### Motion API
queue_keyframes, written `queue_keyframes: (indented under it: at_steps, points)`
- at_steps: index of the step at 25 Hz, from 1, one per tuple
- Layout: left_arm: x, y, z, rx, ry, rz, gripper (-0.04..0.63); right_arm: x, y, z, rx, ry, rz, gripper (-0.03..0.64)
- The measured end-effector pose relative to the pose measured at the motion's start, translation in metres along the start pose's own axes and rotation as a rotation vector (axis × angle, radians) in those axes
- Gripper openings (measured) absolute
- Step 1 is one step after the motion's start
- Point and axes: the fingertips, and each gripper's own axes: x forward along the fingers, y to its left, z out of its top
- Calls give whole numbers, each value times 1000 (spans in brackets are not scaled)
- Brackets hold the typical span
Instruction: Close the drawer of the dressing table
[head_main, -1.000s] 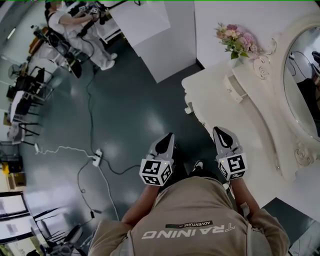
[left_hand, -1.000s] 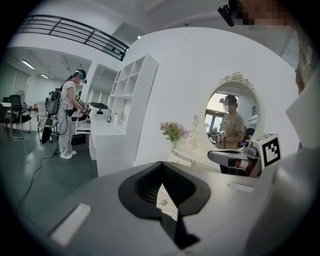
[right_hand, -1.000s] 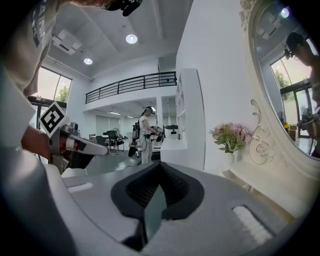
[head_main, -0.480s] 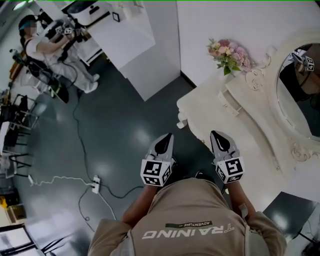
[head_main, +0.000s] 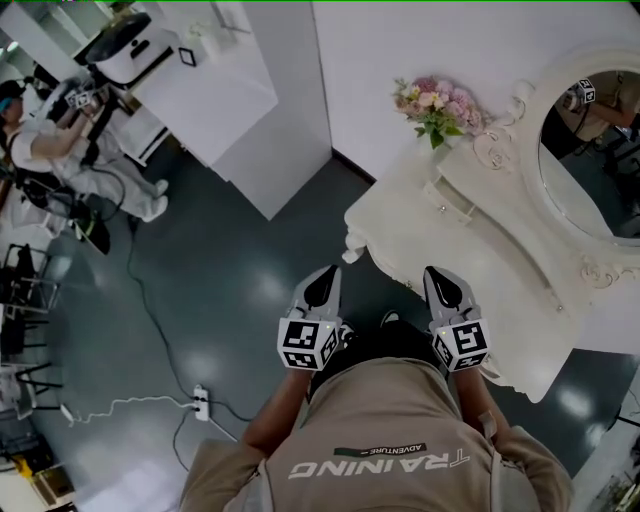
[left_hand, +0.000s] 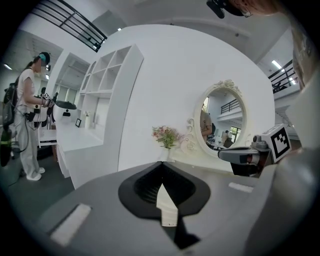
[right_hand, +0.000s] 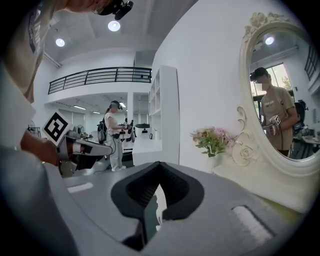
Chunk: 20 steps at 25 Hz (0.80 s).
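Note:
The white dressing table (head_main: 480, 270) stands at the right of the head view, with an oval mirror (head_main: 590, 150) and a vase of pink flowers (head_main: 435, 100) at its back. A small drawer unit (head_main: 450, 195) sits on its top; I cannot tell whether any drawer is open. My left gripper (head_main: 322, 280) hovers over the dark floor just off the table's front corner, jaws shut and empty. My right gripper (head_main: 443, 282) hangs over the table's front edge, also shut and empty. The flowers (left_hand: 167, 136) and mirror (left_hand: 222, 117) appear ahead in the left gripper view, beyond that gripper (left_hand: 161, 167). The right gripper (right_hand: 159, 167) faces the mirror (right_hand: 280, 95).
A white shelf cabinet (head_main: 230, 100) stands against the wall at upper left. A person (head_main: 40, 140) with equipment is at the far left. A cable and power strip (head_main: 200, 402) lie on the dark floor, and chairs (head_main: 25, 290) line the left edge.
The head view has swung so the dressing table and mirror sit further left and nearer. Both grippers keep the same shut pose in front of the body.

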Motion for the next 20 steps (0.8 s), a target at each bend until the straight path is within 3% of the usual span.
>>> queue_keyframes:
  at_steps: [13, 20]
  points:
    - [43, 10, -3, 0, 83, -40, 17, 32, -29, -1, 49, -5, -48, 3]
    - [112, -2, 32, 78, 103, -113, 17, 62, -82, 8, 77, -39, -95, 3]
